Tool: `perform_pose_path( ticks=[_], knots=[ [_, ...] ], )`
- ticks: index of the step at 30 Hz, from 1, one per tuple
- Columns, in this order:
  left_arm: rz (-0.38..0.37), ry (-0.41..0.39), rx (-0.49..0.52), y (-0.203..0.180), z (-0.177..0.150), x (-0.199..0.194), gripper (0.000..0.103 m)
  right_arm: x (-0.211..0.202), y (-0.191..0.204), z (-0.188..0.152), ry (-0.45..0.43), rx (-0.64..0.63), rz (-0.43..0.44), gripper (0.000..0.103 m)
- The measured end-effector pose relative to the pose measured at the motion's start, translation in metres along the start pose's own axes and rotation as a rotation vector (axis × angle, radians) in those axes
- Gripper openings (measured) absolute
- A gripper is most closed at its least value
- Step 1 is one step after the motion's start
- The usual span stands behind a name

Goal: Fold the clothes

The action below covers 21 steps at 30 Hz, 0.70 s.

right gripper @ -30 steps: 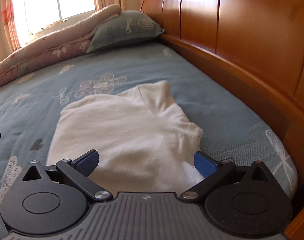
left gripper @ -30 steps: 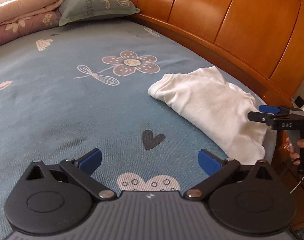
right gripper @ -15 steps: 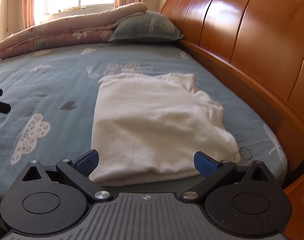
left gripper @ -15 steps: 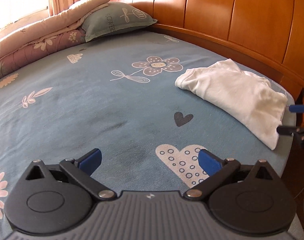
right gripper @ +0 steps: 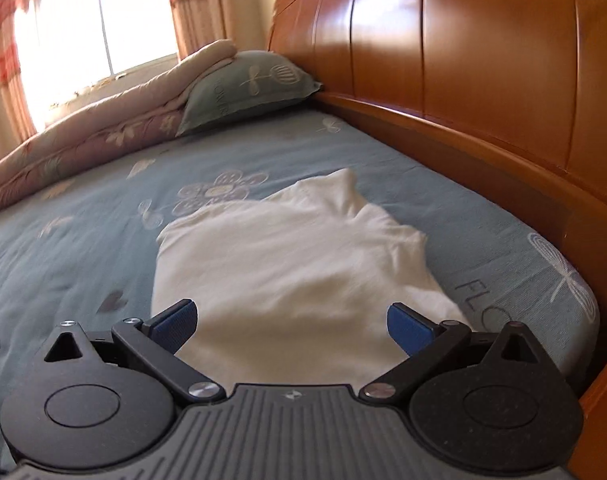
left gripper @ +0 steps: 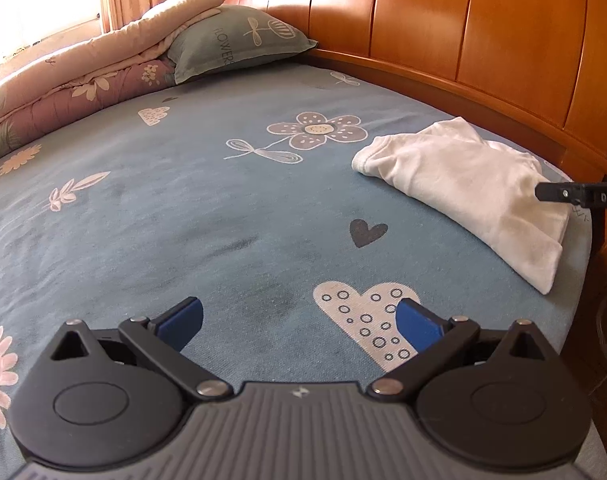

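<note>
A folded white garment (left gripper: 467, 184) lies on the blue patterned bed sheet (left gripper: 183, 216) close to the wooden headboard, at the right in the left wrist view. It fills the middle of the right wrist view as the white garment (right gripper: 291, 276). My left gripper (left gripper: 299, 322) is open over bare sheet, well to the left of the garment, with nothing between its blue pads. My right gripper (right gripper: 289, 324) is open just above the garment's near edge, holding nothing. One black finger of the right gripper (left gripper: 571, 193) pokes in over the garment's right end.
A tall wooden headboard (left gripper: 483, 40) runs along the right side. A green pillow (left gripper: 239, 44) and a rolled floral quilt (left gripper: 75, 80) lie at the far end under a bright window (right gripper: 95, 28). The mattress edge (right gripper: 583, 312) drops off at the right.
Both grippers have stayed open. The right gripper has lifted and moved in over the garment's near edge. The left view has shifted slightly; the garment has not moved.
</note>
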<state>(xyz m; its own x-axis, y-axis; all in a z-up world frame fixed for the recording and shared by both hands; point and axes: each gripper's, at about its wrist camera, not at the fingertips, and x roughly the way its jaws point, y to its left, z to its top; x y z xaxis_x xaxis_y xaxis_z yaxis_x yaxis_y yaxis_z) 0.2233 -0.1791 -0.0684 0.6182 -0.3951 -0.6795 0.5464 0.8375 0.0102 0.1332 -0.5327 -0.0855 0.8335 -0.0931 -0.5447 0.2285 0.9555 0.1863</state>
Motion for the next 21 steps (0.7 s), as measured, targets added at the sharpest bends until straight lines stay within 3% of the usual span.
perform_pose_path(
  ticks=[2, 4, 8, 10, 14, 17, 21],
  knots=[
    [-0.004, -0.004, -0.004, 0.000, 0.000, 0.000, 0.102, 0.014, -0.015, 0.004, -0.002, 0.058, -0.014, 0.103],
    [0.001, 0.000, 0.000, 0.000, -0.001, 0.001, 0.102, 0.030, -0.029, -0.001, 0.064, 0.117, -0.042, 0.103],
    [0.017, 0.006, 0.011, 0.003, -0.003, 0.004, 0.102, 0.020, -0.024, 0.000, 0.028, 0.094, -0.078, 0.103],
    [0.024, 0.011, 0.002, 0.005, -0.002, 0.007, 0.102, 0.012, -0.017, 0.009, -0.027, 0.058, -0.071, 0.103],
    [0.020, 0.005, -0.010, 0.006, 0.000, 0.008, 0.102, 0.024, -0.003, 0.033, -0.059, 0.006, -0.021, 0.103],
    [0.027, 0.004, 0.005, 0.004, -0.001, 0.008, 0.102, 0.058, -0.001, 0.033, 0.035, -0.010, -0.031, 0.103],
    [0.030, 0.016, 0.019, 0.007, -0.004, 0.008, 0.102, 0.069, -0.001, 0.025, 0.053, -0.003, -0.065, 0.103]
  ],
)
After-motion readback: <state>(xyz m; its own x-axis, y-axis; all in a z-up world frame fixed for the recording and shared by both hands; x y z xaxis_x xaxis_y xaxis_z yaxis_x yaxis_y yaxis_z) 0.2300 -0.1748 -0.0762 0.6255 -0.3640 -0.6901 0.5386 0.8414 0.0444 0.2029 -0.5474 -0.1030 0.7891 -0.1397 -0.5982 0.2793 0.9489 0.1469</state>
